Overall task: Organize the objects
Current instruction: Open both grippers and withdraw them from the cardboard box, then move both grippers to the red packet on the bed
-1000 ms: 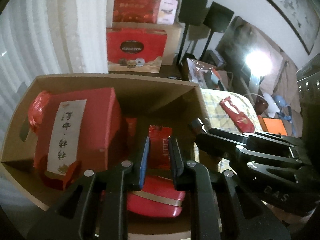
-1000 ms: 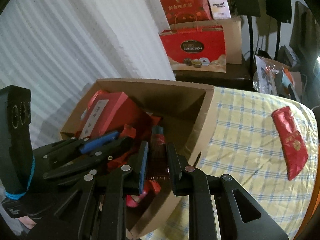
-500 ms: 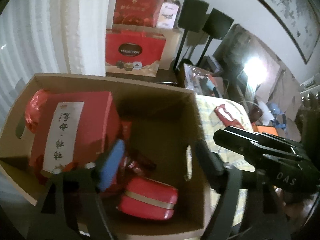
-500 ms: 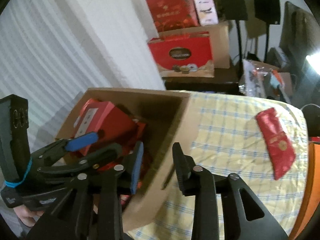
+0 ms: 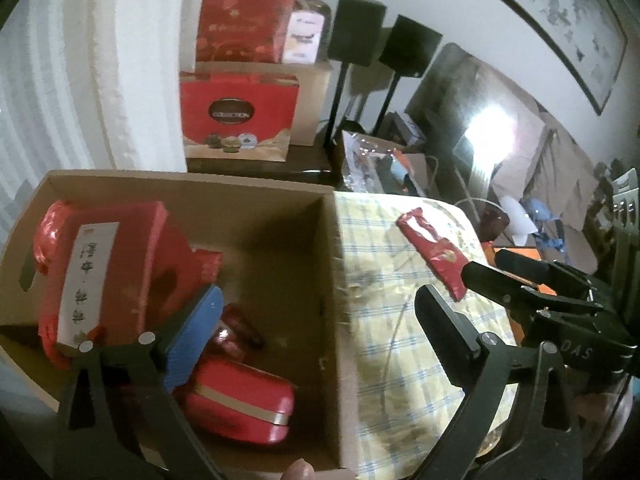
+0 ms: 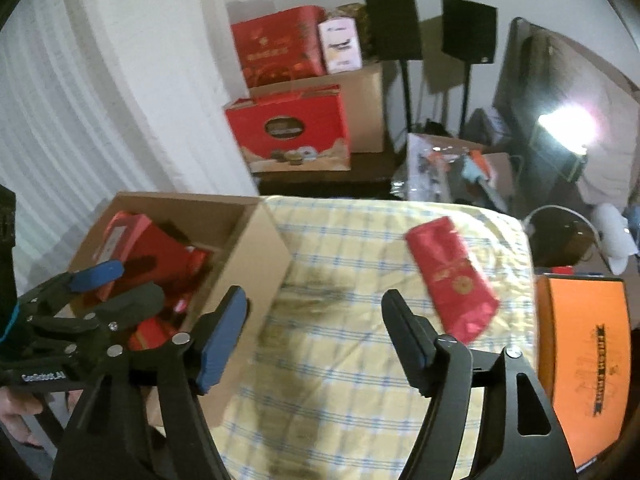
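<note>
- The left claw (image 5: 320,328) is spread wide with nothing between its jaws; its blue-padded finger (image 5: 192,340) hangs over the inside of the cardboard box (image 5: 332,280), the black finger over the cloth.
- The right claw (image 6: 316,336) is also wide open and empty, above the yellow checked cloth (image 6: 340,380) that covers the worktop.
- In the right wrist view the box sits at about 9 o'clock from the right claw, on the left end of the worktop.
- Inside the box, a large red carton with a white label strip (image 5: 100,268) leans against the left side at roughly 10 o'clock from the left claw.
- A rounded red tin with a pale band (image 5: 240,404) lies on the box floor near the front, partly under the blue-padded finger.
- Smaller red wrapped items (image 5: 236,332) lie between carton and tin; they are too blurred to tell apart.
- A flat red packet (image 6: 452,276) lies alone on the cloth, at about 1 o'clock from the right claw, well apart from the box.
- An orange box (image 6: 584,364) stands just beyond the right end of the worktop, at 3 o'clock.
</note>
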Demonstrator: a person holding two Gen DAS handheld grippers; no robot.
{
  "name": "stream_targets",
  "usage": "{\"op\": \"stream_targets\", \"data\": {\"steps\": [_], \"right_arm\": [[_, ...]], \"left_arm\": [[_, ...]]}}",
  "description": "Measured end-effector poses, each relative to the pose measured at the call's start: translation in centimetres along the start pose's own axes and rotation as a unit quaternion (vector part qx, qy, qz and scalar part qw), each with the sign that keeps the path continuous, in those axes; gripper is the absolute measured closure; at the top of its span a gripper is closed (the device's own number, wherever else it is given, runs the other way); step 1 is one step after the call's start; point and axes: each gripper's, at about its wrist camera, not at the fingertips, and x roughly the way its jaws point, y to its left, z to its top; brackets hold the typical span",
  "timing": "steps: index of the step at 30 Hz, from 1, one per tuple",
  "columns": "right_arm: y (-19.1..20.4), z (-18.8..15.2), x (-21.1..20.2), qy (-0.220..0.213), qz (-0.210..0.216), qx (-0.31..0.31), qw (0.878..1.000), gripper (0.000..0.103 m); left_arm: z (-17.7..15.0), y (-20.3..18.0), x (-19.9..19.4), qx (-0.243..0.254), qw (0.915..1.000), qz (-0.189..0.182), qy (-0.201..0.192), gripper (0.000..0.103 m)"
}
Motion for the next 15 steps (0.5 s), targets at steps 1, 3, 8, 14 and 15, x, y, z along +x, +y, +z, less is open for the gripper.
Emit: {"op": "stream_targets", "data": {"steps": [1,3,8,14,15], "right_arm": [[-0.4,-0.1,-0.2,-0.002,-0.006,0.002,1.000,0.026],[-1.0,-0.2,-0.6,-0.006,-0.016,0.004,1.000,0.024],[-2.4,-0.5,-1.3,-0.010,-0.031,0.010,0.999,0.021],[-4.4,-1.0,-1.8,-0.009,-0.045,0.023,0.999,0.017],[-4.9,-1.1,-1.8,-0.009,-0.047,0.025,0.999,0.017]], "left_arm": [[0.0,-0.4,0.0,0.003,1.0000,-0.003,0.000,0.006],[0.0,-1.2,0.1,0.007,0.9999,-0.008,0.000,0.005],[0.0,-3.4,0.5,0.018,0.9998,-0.012,-0.002,0.002],[0.3,-5.8,1.6,0.028,0.9995,-0.018,-0.001,0.001],[0.3,-6.1,1.8,0.029,0.9994,-0.019,0.001,0.001]]}}
